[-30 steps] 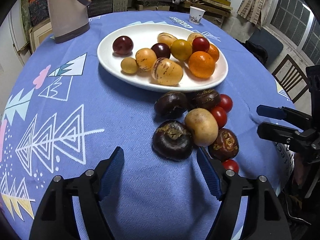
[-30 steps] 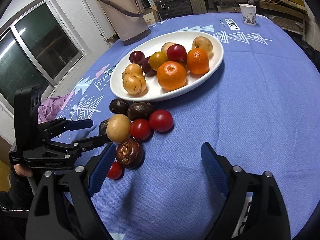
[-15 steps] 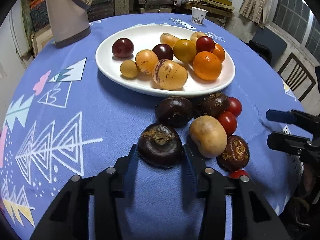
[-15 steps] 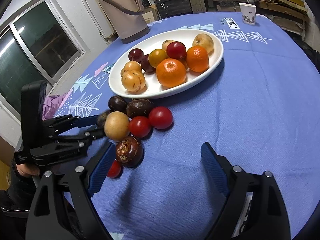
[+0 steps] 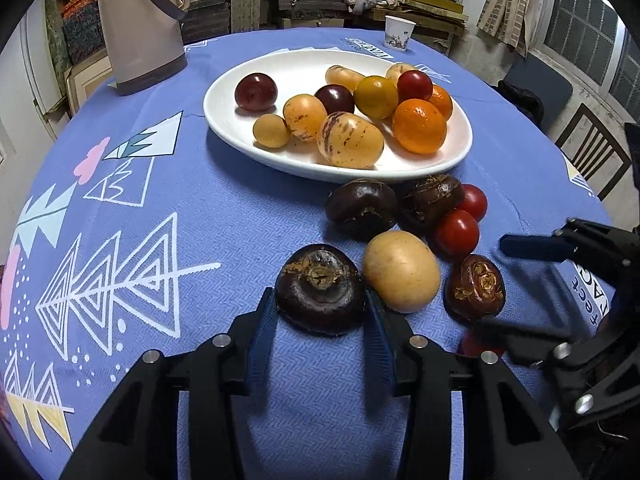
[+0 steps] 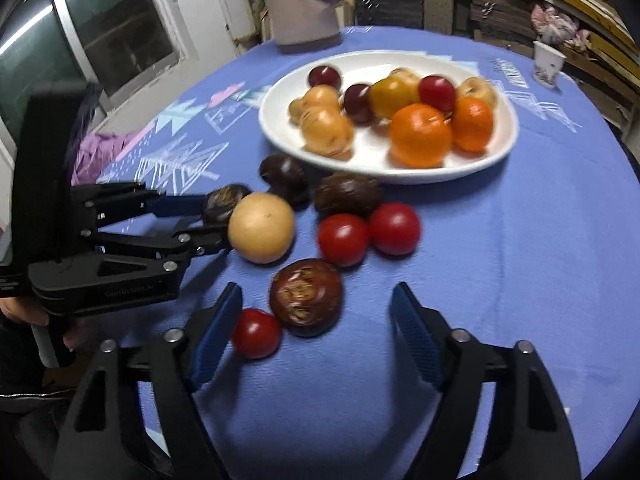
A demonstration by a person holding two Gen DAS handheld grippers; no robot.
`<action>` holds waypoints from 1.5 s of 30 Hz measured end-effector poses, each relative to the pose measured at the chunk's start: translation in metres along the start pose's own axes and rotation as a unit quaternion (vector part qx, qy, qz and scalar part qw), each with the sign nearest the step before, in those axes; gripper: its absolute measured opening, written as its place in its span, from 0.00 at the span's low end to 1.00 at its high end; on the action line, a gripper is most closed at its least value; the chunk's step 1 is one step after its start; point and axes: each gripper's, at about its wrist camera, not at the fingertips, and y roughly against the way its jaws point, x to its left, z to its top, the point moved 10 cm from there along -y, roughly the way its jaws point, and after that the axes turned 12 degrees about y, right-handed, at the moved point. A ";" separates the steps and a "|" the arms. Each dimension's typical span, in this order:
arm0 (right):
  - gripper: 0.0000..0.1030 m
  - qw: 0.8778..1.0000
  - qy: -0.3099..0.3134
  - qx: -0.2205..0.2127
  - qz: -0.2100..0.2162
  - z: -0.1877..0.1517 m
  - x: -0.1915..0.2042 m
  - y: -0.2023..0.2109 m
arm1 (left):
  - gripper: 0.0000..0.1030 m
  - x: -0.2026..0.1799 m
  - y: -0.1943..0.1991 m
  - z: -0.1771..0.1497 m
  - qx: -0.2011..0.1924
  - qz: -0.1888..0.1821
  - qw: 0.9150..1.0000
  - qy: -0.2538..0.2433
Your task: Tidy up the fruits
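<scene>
A dark water chestnut (image 5: 320, 292) sits low centre of the left view, pinched between the blue pads of the left tool (image 5: 320, 320). In the right view, the right tool (image 6: 316, 320) is closing around another chestnut (image 6: 306, 297) and a small tomato (image 6: 256, 332) on the blue-clothed bench (image 6: 520, 240), pads apart from both. The white plate (image 5: 248, 136) lies beyond.

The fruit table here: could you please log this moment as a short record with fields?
surface: round table with blue patterned cloth
plate: white oval plate, holding oranges, plums and yellow fruits
loose fruit: water chestnuts, tomatoes and a tan round fruit beside the plate
left tool: pads pressed on a dark water chestnut
right tool: closing, pads not touching; another chestnut and a small tomato lie between them
background: thermos jug, paper cup
</scene>
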 end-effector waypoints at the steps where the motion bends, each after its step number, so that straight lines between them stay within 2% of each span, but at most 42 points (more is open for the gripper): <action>1: 0.70 1.000 0.004 0.002 -0.005 0.002 0.002 -0.002 | 0.43 0.000 0.000 0.000 0.000 -0.001 1.000 0.000; 6: 0.57 1.000 0.010 0.017 -0.004 0.006 0.010 -0.008 | 0.43 0.001 0.000 0.000 0.000 -0.006 1.000 0.000; 10: 0.56 1.000 -0.015 0.025 0.001 0.007 0.007 -0.009 | 0.43 0.001 0.000 0.000 0.000 -0.008 1.000 0.001; 13: 0.50 0.999 -0.040 0.021 0.014 0.006 0.002 -0.006 | 0.43 0.001 0.000 0.000 -0.001 -0.007 1.000 0.000; 15: 0.50 0.997 -0.065 0.011 0.036 0.007 -0.002 -0.001 | 0.43 0.002 0.000 0.000 -0.001 -0.008 1.000 0.001; 17: 0.50 0.997 -0.073 -0.002 0.041 0.009 -0.007 0.006 | 0.44 0.001 0.000 0.000 -0.001 -0.008 1.000 0.001; 19: 0.50 0.997 -0.068 -0.009 0.023 0.008 -0.016 0.014 | 0.44 0.001 0.000 0.001 -0.001 -0.008 1.000 0.001; 24: 0.50 0.999 -0.039 0.011 0.027 -0.012 -0.013 0.019 | 0.44 0.002 0.000 0.000 -0.001 -0.008 1.000 0.001; 28: 0.50 0.999 -0.009 0.013 0.044 -0.021 0.004 0.026 | 0.44 0.002 0.000 0.000 -0.001 -0.005 1.000 0.000; 32: 0.50 0.996 0.023 0.004 0.086 -0.020 0.033 0.028 | 0.44 0.001 0.000 0.000 -0.001 -0.006 1.000 0.001; 39: 0.49 0.997 0.033 0.011 0.062 -0.019 0.040 0.014 | 0.44 0.001 -0.001 0.001 0.001 -0.012 1.000 -0.001; 40: 0.46 0.998 0.038 0.009 0.057 -0.017 0.042 0.012 | 0.44 0.001 -0.001 0.001 0.001 -0.012 1.000 0.000; 43: 0.26 0.998 0.046 0.017 0.034 -0.018 0.043 0.005 | 0.44 0.002 -0.001 0.001 0.001 -0.012 1.000 -0.001; 45: 0.25 0.999 0.035 0.013 0.038 -0.016 0.040 0.001 | 0.44 0.001 -0.001 0.001 0.002 -0.013 1.000 -0.001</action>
